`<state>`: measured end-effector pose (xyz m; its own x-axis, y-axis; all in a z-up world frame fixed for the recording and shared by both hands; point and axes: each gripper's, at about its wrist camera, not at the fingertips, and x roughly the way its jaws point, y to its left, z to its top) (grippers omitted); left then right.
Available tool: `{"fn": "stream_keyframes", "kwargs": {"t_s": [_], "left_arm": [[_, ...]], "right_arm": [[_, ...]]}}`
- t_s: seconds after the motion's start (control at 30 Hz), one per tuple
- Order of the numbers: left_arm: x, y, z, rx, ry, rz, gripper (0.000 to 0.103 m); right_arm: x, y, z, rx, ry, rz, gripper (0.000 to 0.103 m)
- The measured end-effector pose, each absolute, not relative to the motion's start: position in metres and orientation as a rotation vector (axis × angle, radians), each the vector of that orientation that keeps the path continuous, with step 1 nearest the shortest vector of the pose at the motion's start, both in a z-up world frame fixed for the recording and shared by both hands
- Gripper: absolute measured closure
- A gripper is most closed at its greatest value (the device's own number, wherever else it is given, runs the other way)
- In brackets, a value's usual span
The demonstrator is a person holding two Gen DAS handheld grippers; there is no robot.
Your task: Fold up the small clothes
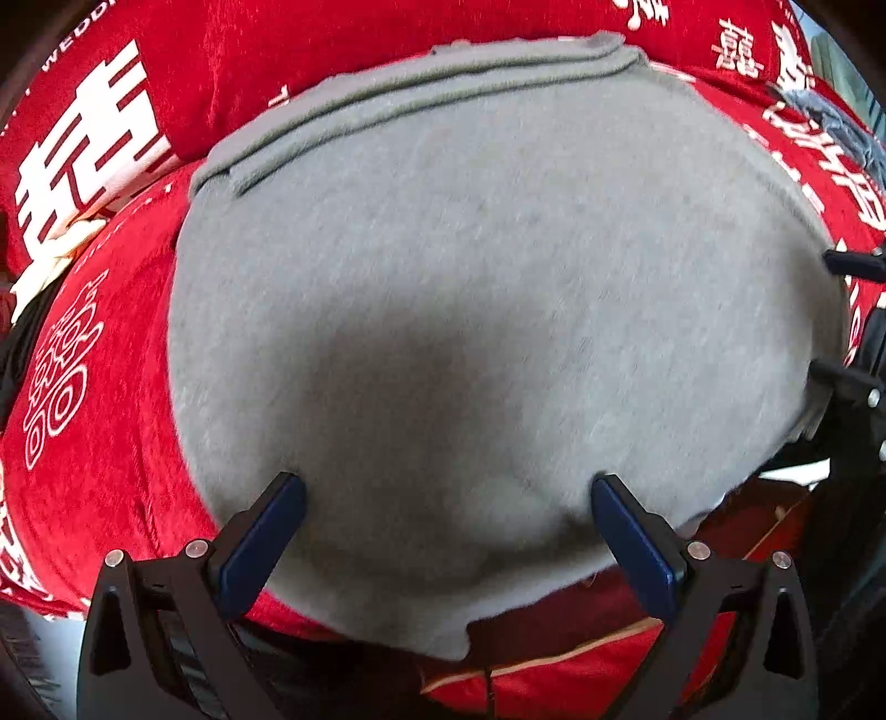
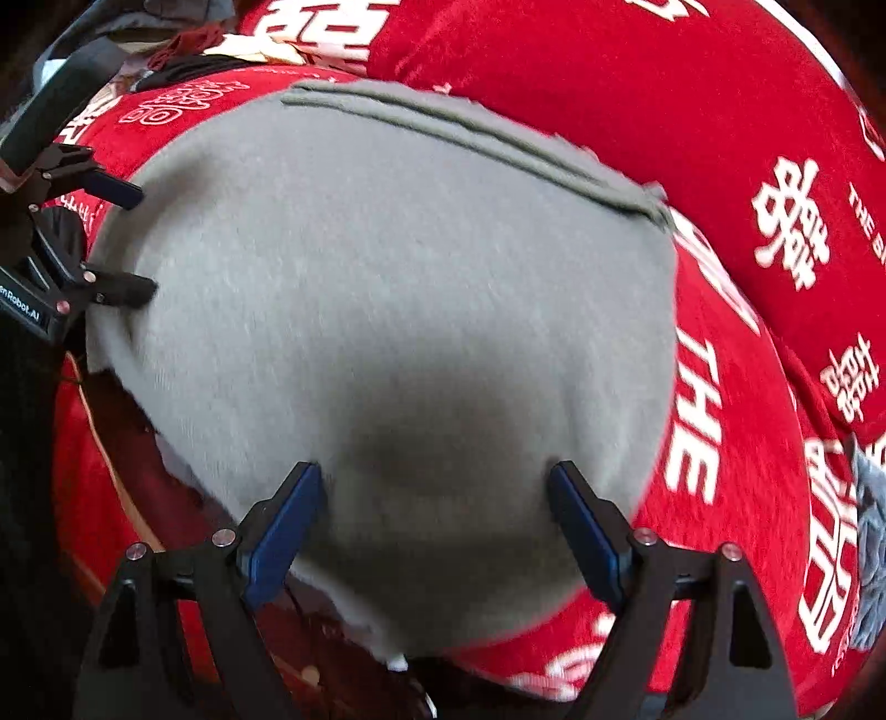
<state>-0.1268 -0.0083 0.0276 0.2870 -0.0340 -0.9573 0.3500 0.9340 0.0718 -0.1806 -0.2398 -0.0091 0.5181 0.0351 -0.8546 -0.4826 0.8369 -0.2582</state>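
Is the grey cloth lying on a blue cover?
No, the grey cloth lies spread flat on a red cover printed with white characters.

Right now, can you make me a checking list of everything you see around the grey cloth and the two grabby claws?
Surface: red cover with white characters, cushioned, a red cushion behind it.
Job's things: grey garment lying flat, a doubled hem along its far edge; its near edge hangs over the front.
Clutter: blue-grey cloth bunched at the right side; more crumpled fabrics at the far left corner.
Grippers: left gripper open over the garment's left part; right gripper open over its right part; nothing held.
Cables: nothing seen.
Surroundings: dark wood frame below the cover's front edge.
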Motion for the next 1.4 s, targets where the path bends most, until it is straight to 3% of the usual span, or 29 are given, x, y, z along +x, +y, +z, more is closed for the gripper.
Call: {"fn": "stream_keyframes", "kwargs": {"t_s": [0.37, 0.63, 0.9, 1.17, 1.3, 1.33, 1.4], "left_arm": [[-0.108, 0.022, 0.063, 0.094, 1.253, -0.144, 0.000], [-0.095, -0.015, 0.057, 0.166, 1.250, -0.171, 0.000], [-0.114, 0.027, 0.037, 0.141, 1.313, -0.172, 0.000], [-0.133, 0.090, 0.033, -0.166, 1.367, -0.096, 0.000], [-0.130, 0.074, 0.013, -0.169, 1.446, -0.145, 0.000], [-0.130, 0.071, 0.008, -0.198, 1.472, -0.171, 0.000], [-0.131, 0.066, 0.001, -0.213, 1.501, -0.188, 0.001]], "right_arm": [[-0.170, -0.219, 0.039, -0.416, 0.931, 0.296, 0.017], [-0.138, -0.153, -0.001, -0.476, 0.989, 0.372, 0.017], [-0.167, -0.213, -0.007, -0.478, 0.991, 0.356, 0.016], [-0.176, -0.317, -0.009, 0.004, 1.174, 0.249, 0.016], [-0.169, -0.305, -0.017, 0.018, 1.193, 0.232, 0.016], [-0.171, -0.300, -0.016, 0.002, 1.181, 0.227, 0.017], [-0.172, -0.289, -0.012, -0.055, 1.150, 0.229, 0.037]]}}
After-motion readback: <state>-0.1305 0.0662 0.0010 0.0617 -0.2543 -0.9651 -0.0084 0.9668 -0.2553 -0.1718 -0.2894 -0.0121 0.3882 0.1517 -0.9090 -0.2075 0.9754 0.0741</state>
